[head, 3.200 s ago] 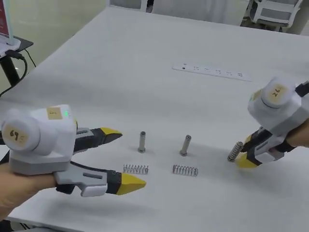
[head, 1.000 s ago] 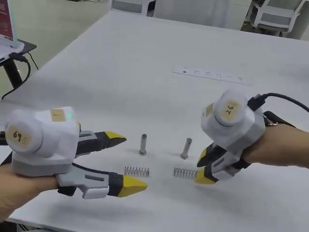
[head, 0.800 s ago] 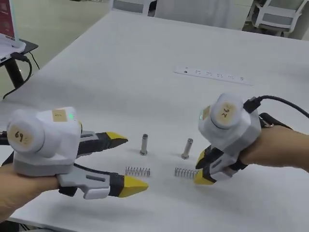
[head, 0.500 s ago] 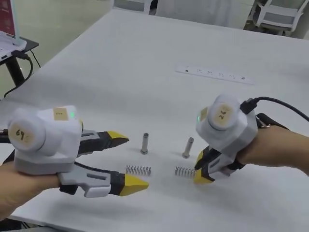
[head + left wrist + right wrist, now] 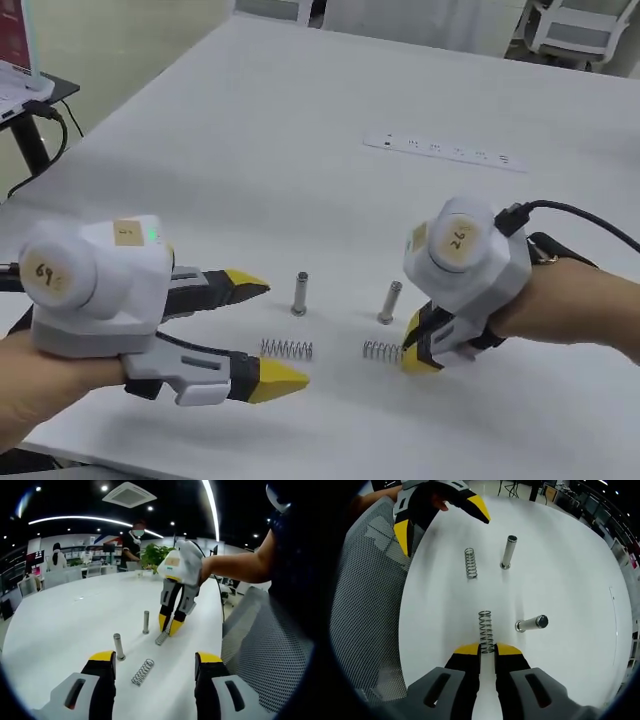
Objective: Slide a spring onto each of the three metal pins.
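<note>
Two steel pins (image 5: 300,294) (image 5: 389,302) stand upright on the white table (image 5: 300,150). Two springs lie flat in front of them. My right gripper (image 5: 413,352) is low on the table, shut on the near end of the right spring (image 5: 379,350); in its own view the spring (image 5: 485,627) runs forward from between the yellow tips (image 5: 488,650), beside a pin (image 5: 532,623). My left gripper (image 5: 265,332) hovers open, with the left spring (image 5: 286,349) just ahead of its tips. In the left gripper view that spring (image 5: 142,671) lies between my open fingers (image 5: 156,660).
A white power strip (image 5: 445,150) lies further back on the table. Office chairs (image 5: 570,25) stand beyond the far edge. A cable (image 5: 580,215) trails from the right gripper. A mesh chair (image 5: 260,640) sits close to the near table edge.
The right gripper came in from the right side of the table to the right spring, dropped lower and closed onto its end. The left gripper stayed open and in place.
</note>
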### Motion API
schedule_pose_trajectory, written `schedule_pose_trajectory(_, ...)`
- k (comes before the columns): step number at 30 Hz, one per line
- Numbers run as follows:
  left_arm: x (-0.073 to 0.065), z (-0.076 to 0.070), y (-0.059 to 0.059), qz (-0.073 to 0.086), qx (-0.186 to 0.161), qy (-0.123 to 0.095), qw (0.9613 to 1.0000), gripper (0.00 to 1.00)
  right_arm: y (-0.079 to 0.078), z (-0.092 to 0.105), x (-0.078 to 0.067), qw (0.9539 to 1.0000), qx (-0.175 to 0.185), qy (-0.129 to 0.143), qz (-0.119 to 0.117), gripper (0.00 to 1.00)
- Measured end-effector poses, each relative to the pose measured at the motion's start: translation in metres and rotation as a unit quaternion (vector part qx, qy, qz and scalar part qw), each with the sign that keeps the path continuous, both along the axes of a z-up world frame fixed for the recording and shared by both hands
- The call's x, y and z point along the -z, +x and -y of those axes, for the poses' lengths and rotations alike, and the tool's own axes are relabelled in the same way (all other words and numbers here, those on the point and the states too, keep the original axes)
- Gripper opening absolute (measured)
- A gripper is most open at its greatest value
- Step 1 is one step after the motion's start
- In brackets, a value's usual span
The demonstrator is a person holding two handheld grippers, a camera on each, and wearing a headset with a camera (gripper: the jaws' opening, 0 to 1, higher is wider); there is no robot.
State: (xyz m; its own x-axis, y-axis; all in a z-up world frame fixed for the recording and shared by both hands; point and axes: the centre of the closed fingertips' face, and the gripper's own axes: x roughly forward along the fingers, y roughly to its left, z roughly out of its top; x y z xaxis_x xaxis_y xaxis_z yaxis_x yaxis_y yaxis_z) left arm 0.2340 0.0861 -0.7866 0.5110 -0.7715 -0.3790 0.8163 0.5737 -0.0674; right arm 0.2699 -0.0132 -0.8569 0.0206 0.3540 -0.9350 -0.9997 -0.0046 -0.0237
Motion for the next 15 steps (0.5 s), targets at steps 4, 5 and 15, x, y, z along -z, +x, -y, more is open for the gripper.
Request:
schedule_pose_trajectory(4, 0.001, 0.003, -0.002, -0.001, 0.01, 0.006, 0.9999, 0.58, 0.0, 0.0, -0.004, 1.0, 0.004, 0.002, 0.0, 0.08)
schedule_pose_trajectory(5, 0.001, 0.004, -0.002, -0.001, 0.014, 0.008, 0.9999, 0.58, 0.0, 0.0, -0.005, 1.0, 0.006, 0.003, 0.0, 0.08)
schedule_pose_trajectory(15, -0.002, 0.011, -0.004, 0.002, 0.047, 0.024, 0.9986, 0.53, -0.005, -0.002, -0.015, 0.9998, 0.013, 0.015, -0.002, 0.08)
